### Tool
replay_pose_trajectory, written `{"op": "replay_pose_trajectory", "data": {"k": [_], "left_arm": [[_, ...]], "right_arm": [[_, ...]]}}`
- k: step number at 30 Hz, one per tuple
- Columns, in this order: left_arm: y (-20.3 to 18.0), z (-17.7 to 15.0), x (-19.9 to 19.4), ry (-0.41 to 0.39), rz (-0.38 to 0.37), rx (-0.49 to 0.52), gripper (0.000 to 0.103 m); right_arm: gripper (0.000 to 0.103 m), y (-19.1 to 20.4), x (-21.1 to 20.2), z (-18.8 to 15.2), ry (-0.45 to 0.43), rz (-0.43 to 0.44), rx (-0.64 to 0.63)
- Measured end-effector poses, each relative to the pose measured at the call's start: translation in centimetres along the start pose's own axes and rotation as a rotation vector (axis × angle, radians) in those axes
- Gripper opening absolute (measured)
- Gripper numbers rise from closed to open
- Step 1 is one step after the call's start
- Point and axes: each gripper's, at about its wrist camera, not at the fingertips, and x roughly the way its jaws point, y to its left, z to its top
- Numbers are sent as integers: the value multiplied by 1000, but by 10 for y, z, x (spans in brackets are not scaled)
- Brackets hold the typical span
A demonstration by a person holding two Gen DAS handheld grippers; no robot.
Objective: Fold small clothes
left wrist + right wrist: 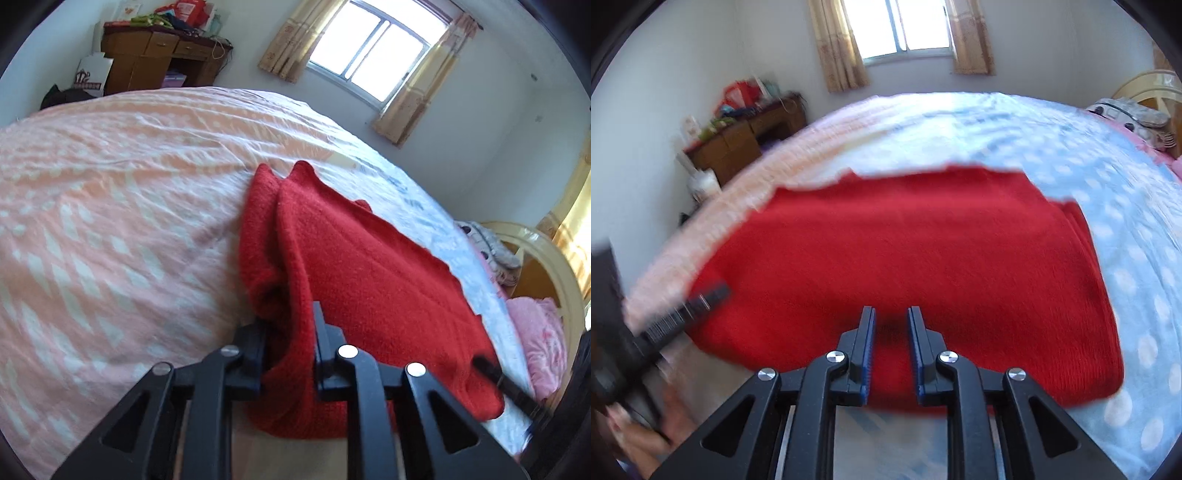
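Observation:
A red knitted garment (369, 280) lies folded on the bed, near its front edge. My left gripper (291, 325) is shut on a raised fold of its left edge, with red cloth bunched between the fingers. In the right wrist view the red garment (905, 251) spreads wide and flat. My right gripper (891, 321) is over its near edge with the jaws a little apart and red cloth seen between them; whether they pinch it I cannot tell. The left gripper's fingers (701, 299) show blurred at the garment's left edge.
The bed has a peach patterned cover (110, 221) on the left and a light blue dotted one (1126, 229) on the right. A wooden desk (155, 55) stands by the far wall, a window (369, 48) behind. Pillows and a yellow headboard (546, 251) lie at the right.

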Motion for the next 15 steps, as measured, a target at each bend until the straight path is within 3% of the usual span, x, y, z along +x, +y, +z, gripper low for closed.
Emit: {"op": "replay_pose_trajectory", "data": {"k": [1, 3, 4, 5, 11, 15], "left_arm": [[2, 0, 0, 0, -9, -9, 20], [4, -1, 0, -4, -24, -19, 20], [5, -1, 0, -8, -29, -24, 21], [6, -2, 0, -12, -33, -30, 21], [12, -3, 0, -28, -61, -68, 26], [11, -3, 1, -29, -59, -64, 26]], "right_arm": [[21, 4, 0, 9, -10, 9, -5], [40, 18, 3, 32, -12, 54, -28], [55, 26, 8, 41, -5, 74, -37], [59, 34, 14, 51, 3, 89, -49], [59, 89, 65, 80, 106, 167, -138], [59, 131, 97, 79, 160, 135, -267]]}}
